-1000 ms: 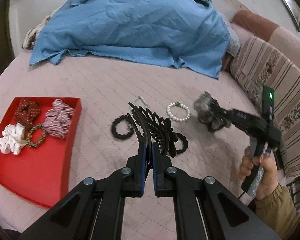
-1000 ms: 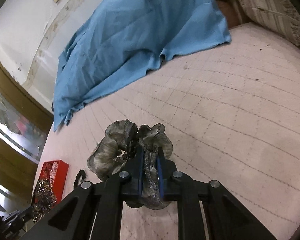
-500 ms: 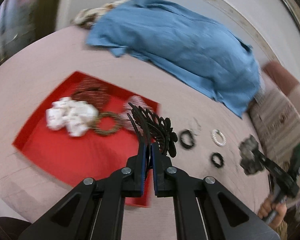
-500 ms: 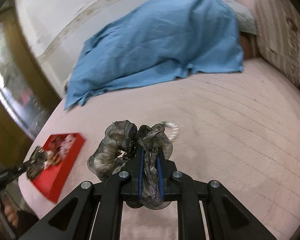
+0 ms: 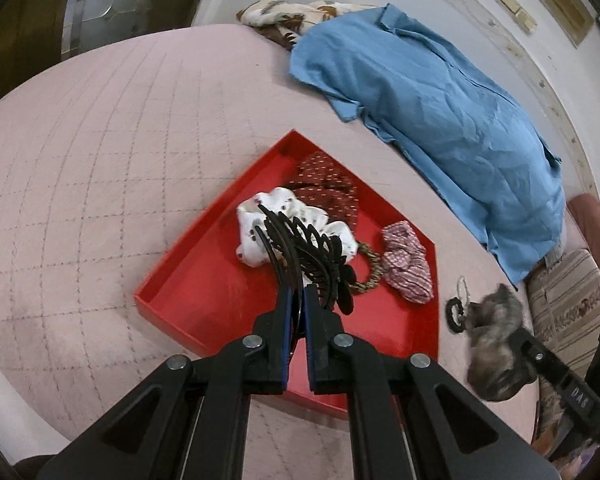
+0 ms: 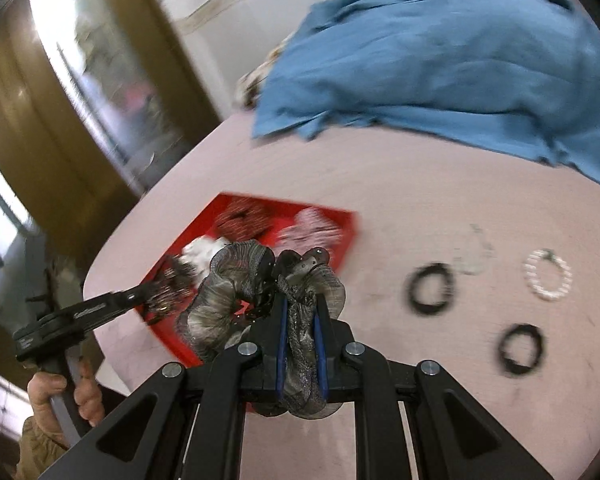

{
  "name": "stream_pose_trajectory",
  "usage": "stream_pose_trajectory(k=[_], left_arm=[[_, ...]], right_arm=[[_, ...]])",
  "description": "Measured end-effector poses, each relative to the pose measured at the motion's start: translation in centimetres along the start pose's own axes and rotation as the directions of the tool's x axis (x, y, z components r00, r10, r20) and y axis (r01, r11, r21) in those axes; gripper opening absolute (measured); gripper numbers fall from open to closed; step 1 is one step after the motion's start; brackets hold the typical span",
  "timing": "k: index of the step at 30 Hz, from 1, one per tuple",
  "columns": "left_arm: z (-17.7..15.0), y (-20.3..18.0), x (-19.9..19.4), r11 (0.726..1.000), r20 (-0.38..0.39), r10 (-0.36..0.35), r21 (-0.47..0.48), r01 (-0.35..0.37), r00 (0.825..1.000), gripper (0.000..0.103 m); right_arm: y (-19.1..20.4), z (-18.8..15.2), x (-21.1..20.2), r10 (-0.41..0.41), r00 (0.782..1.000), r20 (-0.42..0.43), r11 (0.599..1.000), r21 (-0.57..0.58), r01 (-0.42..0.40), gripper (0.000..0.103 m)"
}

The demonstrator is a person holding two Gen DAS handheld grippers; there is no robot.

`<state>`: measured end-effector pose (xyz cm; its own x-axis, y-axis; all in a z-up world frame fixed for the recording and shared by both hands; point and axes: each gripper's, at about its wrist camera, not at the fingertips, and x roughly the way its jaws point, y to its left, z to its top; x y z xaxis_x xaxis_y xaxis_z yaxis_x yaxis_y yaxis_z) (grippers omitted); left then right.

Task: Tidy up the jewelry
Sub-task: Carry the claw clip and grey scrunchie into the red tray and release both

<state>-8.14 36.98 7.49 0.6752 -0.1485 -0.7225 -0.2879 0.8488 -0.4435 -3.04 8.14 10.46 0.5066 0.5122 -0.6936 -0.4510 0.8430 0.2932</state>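
My left gripper (image 5: 295, 296) is shut on a black hair claw (image 5: 304, 254), held over the red tray (image 5: 204, 280). In the tray lie a white scrunchie (image 5: 252, 216), a dark red scrunchie (image 5: 324, 184), a pink checked scrunchie (image 5: 408, 268) and a braided ring (image 5: 370, 276). My right gripper (image 6: 300, 312) is shut on a grey gauzy scrunchie (image 6: 224, 296), near the tray's right side (image 6: 348, 232). On the bedspread lie two black hair ties (image 6: 432, 288) (image 6: 520, 348), a pearl bracelet (image 6: 548, 274) and a pale thin chain (image 6: 472, 258).
A blue cloth (image 5: 440, 92) covers a heap at the back of the pink quilted bed (image 5: 100, 152). A striped cushion (image 5: 568, 304) lies at the right. A person's hand (image 6: 64, 396) grips the left tool's handle. A door and wall stand beyond the bed's left edge.
Both grippers have swung left toward the red tray. The hair claw now hangs over the tray, and the grey scrunchie has come from the right side of the bed up to it.
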Motion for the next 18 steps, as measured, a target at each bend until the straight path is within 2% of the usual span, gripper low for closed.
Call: stream_pose_trajectory(k=[4, 7, 10, 15, 18], left_arm=[[0.0, 0.2, 0.1, 0.999, 0.018, 0.035, 0.024, -0.035, 0.999, 0.006], [0.0, 0.5, 0.4, 0.993, 0.028, 0.106, 0.048, -0.107, 0.994, 0.006], [-0.1, 0.9, 0.7, 0.988, 0.019, 0.148, 0.050, -0.149, 0.989, 0.008], [-0.1, 1.6, 0.5, 0.990, 0.018, 0.138, 0.025, -0.139, 0.990, 0.009], [-0.1, 1.9, 0.1, 0.997, 0.026, 0.072, -0.004, -0.072, 0.997, 0.009]], right_arm=[[3.3, -0.1, 3.7, 0.009, 0.998, -0.060, 0.998, -0.057, -0.012, 0.013], [5.3, -0.5, 6.4, 0.005, 0.994, -0.107, 0.995, -0.096, -0.015, 0.013], [6.6, -0.7, 8.3, 0.000, 0.990, -0.144, 0.992, -0.123, -0.018, 0.013], [7.6, -1.5, 9.8, -0.006, 0.984, -0.177, 0.989, -0.145, -0.020, 0.013], [8.2, -1.7, 10.4, -0.011, 0.983, -0.183, 0.988, -0.152, -0.017, 0.013]])
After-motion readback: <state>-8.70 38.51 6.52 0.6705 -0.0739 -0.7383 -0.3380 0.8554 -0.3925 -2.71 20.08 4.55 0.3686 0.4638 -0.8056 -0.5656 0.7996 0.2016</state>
